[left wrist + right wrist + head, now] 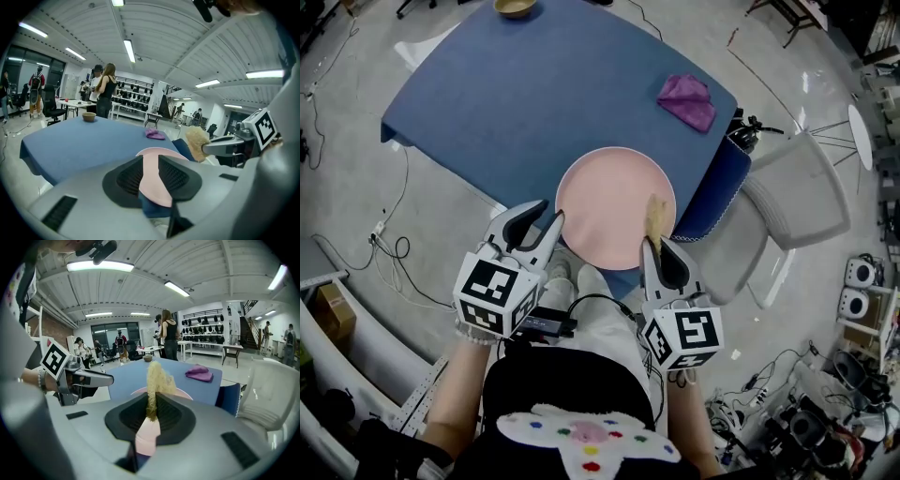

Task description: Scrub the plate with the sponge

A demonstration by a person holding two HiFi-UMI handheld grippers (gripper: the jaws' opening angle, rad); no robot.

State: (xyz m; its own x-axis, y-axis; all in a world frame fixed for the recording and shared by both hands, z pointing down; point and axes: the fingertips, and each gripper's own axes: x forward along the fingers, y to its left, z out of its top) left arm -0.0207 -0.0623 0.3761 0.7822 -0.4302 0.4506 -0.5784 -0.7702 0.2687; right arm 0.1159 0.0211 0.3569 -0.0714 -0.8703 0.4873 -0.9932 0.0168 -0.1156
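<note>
**One plate, one sponge, two claws at the near edge**

We count one pink plate (609,202) lying flat at the near edge of the blue tabletop (534,94), and one yellowish sponge (654,217). The right claw (659,246) is clamped on the sponge's lower end. The sponge stands up from between the jaws over the right part of the plate. We cannot tell whether it touches the plate.

The left claw (546,214) sits just beside the plate's near-left rim. Its jaws stand a narrow way apart and grip nothing. In the left gripper view, the plate shows pink through the gap.

Two other things lie on the tabletop, well apart from the plate: one purple cloth (687,100) toward the far right corner and one bowl (515,7) at the far edge. One white chair (797,197) stands to the right of the tabletop.
</note>
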